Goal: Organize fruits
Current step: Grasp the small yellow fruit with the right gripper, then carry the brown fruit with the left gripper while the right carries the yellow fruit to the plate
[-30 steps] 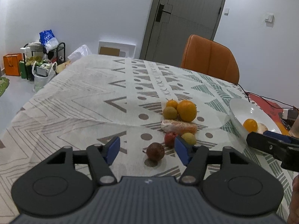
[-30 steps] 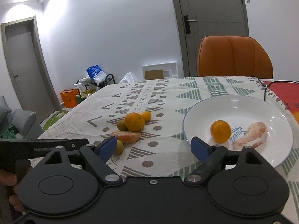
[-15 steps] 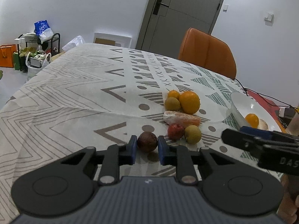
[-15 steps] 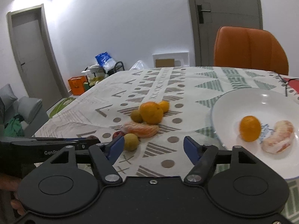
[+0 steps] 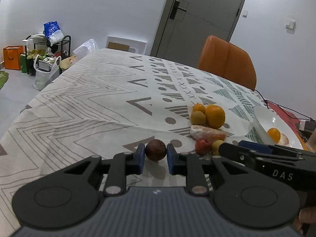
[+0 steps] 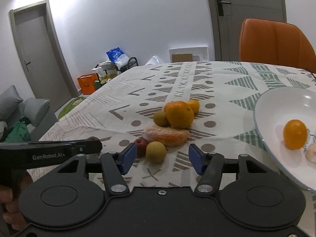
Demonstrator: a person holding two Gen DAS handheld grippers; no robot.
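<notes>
My left gripper [image 5: 155,158] is shut on a dark brown round fruit [image 5: 155,150] that rests on the patterned tablecloth. To its right lie a red fruit [image 5: 203,147], a peeled citrus segment [image 5: 207,133] and a big orange [image 5: 215,116]. My right gripper [image 6: 162,158] hangs low over the cloth, its jaws closing. A small yellow-green fruit [image 6: 156,151] sits between its fingertips, nearer the left one, and neither pad touches it. The white plate [image 6: 276,108] at the right holds an orange [image 6: 295,134] and a peeled piece [image 6: 312,154].
Behind the segment [image 6: 167,135] are the big orange [image 6: 179,114], a green fruit [image 6: 160,118] and a small orange [image 6: 193,106]. An orange chair [image 5: 227,61] stands at the table's far side. Cables and a red mat [image 5: 284,112] lie past the plate.
The left jaws closed onto the dark brown fruit. The right gripper swung left from the plate to the fruit pile, sank a little, and its jaws narrowed.
</notes>
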